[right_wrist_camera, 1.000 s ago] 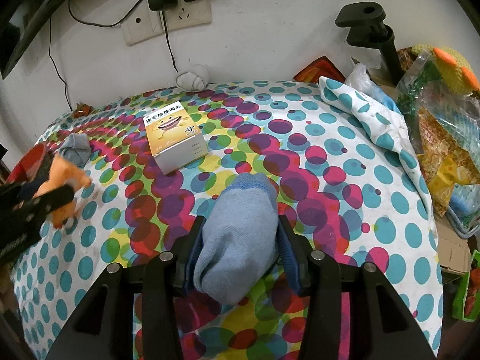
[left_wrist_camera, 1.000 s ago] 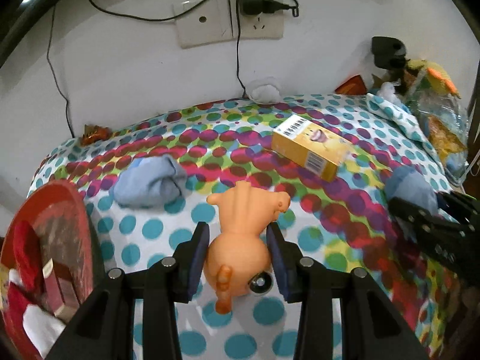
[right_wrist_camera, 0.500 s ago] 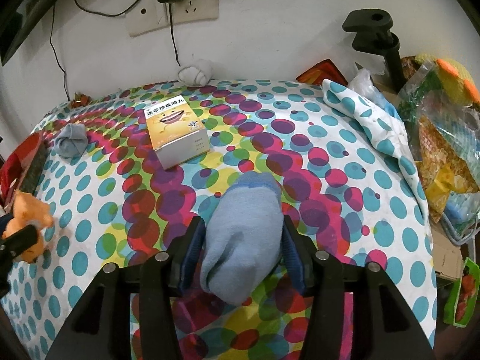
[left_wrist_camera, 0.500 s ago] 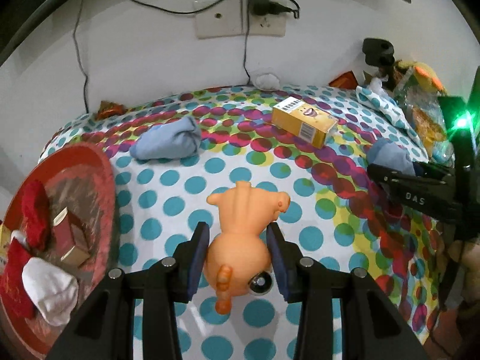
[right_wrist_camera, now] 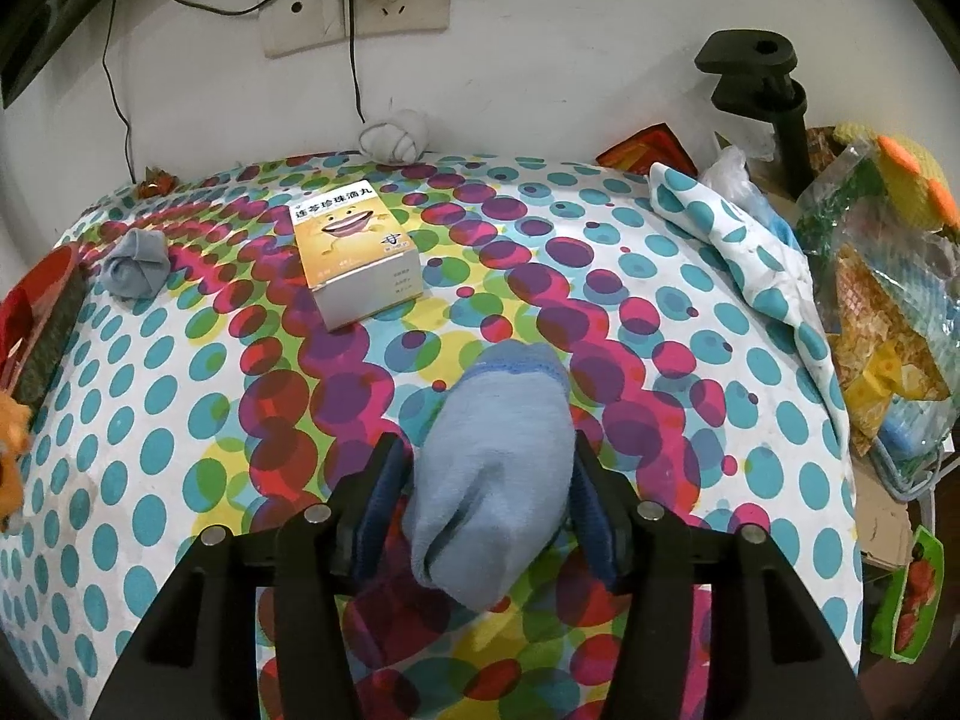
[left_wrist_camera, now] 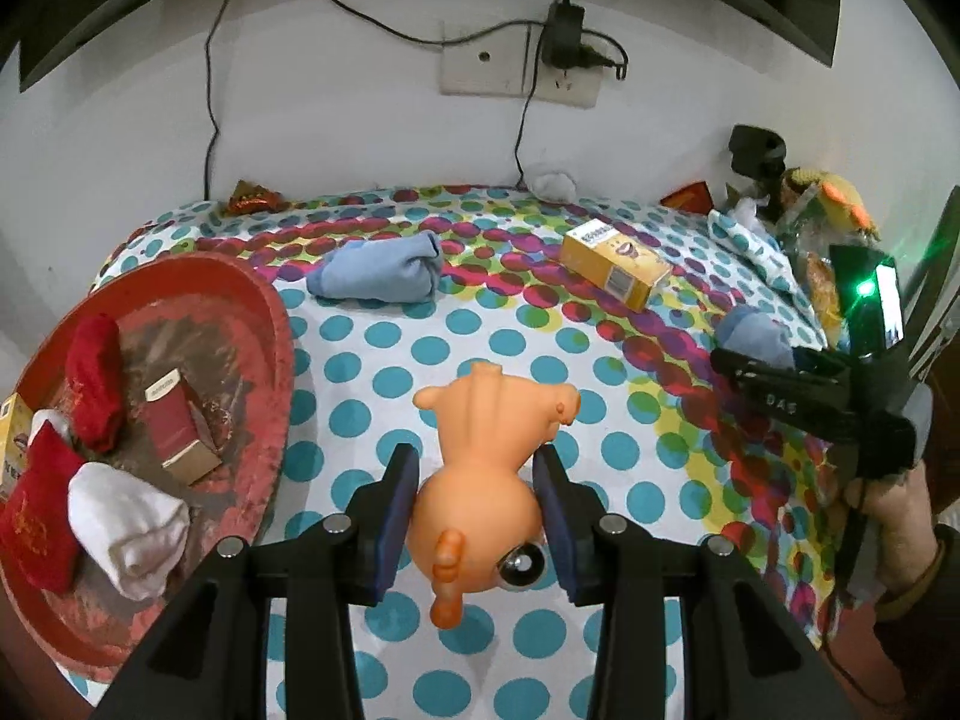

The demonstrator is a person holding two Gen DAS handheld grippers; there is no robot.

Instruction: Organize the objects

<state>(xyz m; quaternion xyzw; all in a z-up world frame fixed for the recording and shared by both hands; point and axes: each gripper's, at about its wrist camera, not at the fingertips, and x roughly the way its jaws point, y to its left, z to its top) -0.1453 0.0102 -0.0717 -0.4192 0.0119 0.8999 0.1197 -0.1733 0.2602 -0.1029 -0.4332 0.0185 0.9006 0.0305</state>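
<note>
My left gripper (left_wrist_camera: 477,501) is shut on an orange rubber toy animal (left_wrist_camera: 489,456), held above the polka-dot cloth. A red round tray (left_wrist_camera: 264,324) lies to its left with red pouches, a small red box (left_wrist_camera: 177,426) and a white sock (left_wrist_camera: 129,525) in it. My right gripper (right_wrist_camera: 486,495) is shut on a rolled light-blue sock (right_wrist_camera: 498,462); that gripper and sock also show at the right of the left wrist view (left_wrist_camera: 753,330). A yellow box (right_wrist_camera: 354,252) (left_wrist_camera: 615,264) and a second rolled blue sock (left_wrist_camera: 378,270) (right_wrist_camera: 135,270) lie on the cloth.
A wall with a socket and cables (left_wrist_camera: 522,66) stands behind the table. A white knot of cloth (right_wrist_camera: 393,135) sits at the back edge. Bags and a black clamp (right_wrist_camera: 756,84) crowd the right side. A folded dotted cloth (right_wrist_camera: 738,240) lies at right.
My left gripper has pulled back and up with the toy, so the red tray has come into view at left. My right gripper has lifted slightly with the sock.
</note>
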